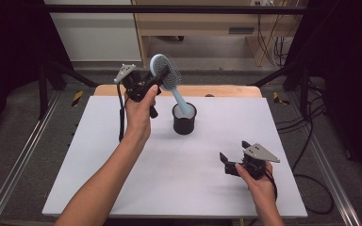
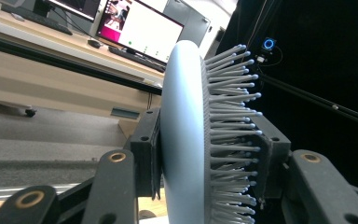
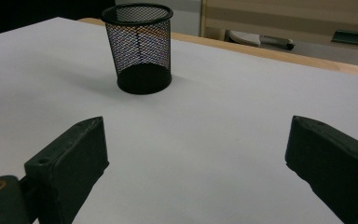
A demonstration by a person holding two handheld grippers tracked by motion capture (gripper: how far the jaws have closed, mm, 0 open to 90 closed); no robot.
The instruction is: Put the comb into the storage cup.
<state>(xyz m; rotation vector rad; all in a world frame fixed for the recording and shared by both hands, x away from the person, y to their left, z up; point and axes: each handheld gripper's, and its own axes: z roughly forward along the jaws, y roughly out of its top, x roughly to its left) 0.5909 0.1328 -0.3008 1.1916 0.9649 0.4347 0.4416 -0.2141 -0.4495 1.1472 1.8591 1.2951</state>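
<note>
A lab corner with a wooden bench and cables behind frames a white tabletop [image 1: 179, 165] where a person works two hand-held tools. The left claw [image 1: 158, 80], lifted above the far edge of the tabletop, is pinching the head of a pale blue hairbrush [image 1: 165, 75]; in the left gripper view one jaw presses the smooth back of the brush [image 2: 184, 135] and the other bears on its bristles [image 2: 228, 140]. The brush handle [image 1: 181, 101] slants down, its tip at or just inside the rim of a black mesh cup [image 1: 185, 120] standing upright near the middle of the far half of the tabletop. Whether the tip touches the cup's wall cannot be told. The right claw [image 1: 231, 160] rests low near the front right of the tabletop, its jaws spread wide and holding nothing, facing the cup [image 3: 139, 51] from well apart.

The step in hand looks like seating the brush handle-first in the cup. Done well, that likely means bringing the handle closer to upright over the opening, lowering it steadily until the tip meets the bottom, and only then easing the pinch, since the heavy head could tip a light cup. The idle claw could steady the cup's side.
</note>
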